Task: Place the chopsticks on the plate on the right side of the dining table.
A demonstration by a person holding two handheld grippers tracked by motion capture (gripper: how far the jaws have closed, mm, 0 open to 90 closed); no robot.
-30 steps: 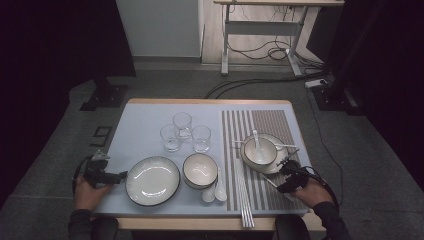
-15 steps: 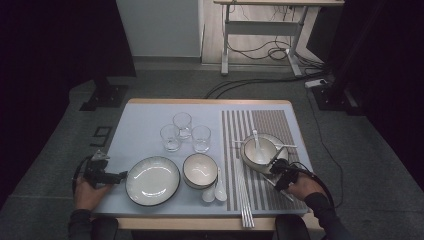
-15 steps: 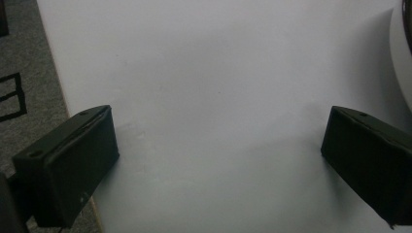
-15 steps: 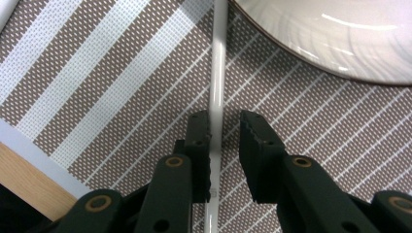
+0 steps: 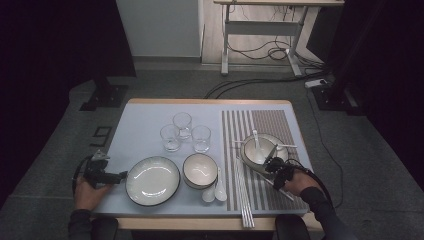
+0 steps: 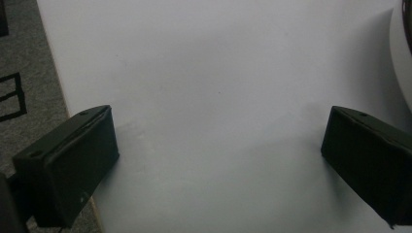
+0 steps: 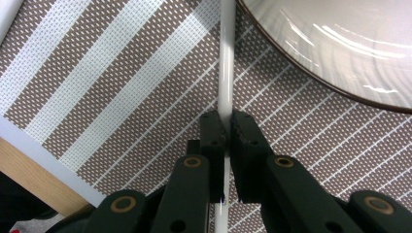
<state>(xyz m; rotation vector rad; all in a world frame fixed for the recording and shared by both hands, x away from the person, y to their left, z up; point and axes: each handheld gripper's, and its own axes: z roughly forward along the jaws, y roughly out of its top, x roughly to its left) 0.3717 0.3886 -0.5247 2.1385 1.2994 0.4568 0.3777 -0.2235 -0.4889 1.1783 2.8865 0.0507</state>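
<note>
Right gripper view: I am looking along my right gripper [image 7: 224, 131], whose jaws have just been closing and are now pressing together on a white chopstick [image 7: 226, 73].
Where the chopstick is lying: just beside the rim of the dark-rimmed bowl [image 7: 340, 43], on the striped placemat [image 7: 97, 73], passing between my pads and running on toward the bowl's near side.
Long axis: it is running straight away from my jaws, in line with them, so I am judging that a lift will want the stick kept level and clear of the bowl's rim.
Nearer hand: in the high view my right gripper [image 5: 274, 165] is sitting against that bowl [image 5: 260, 150], while my left gripper [image 5: 102, 175] is resting well apart from it, beside the large plate [image 5: 152, 180].
Left gripper state: its jaws are standing wide apart over the bare pale table [image 6: 218, 97], holding nothing.
Materials: the chopstick is looking smooth, slim, round and glossy, so likely slippery; the placemat is woven, brown and white; the bowl is glazed and shiny.
</note>
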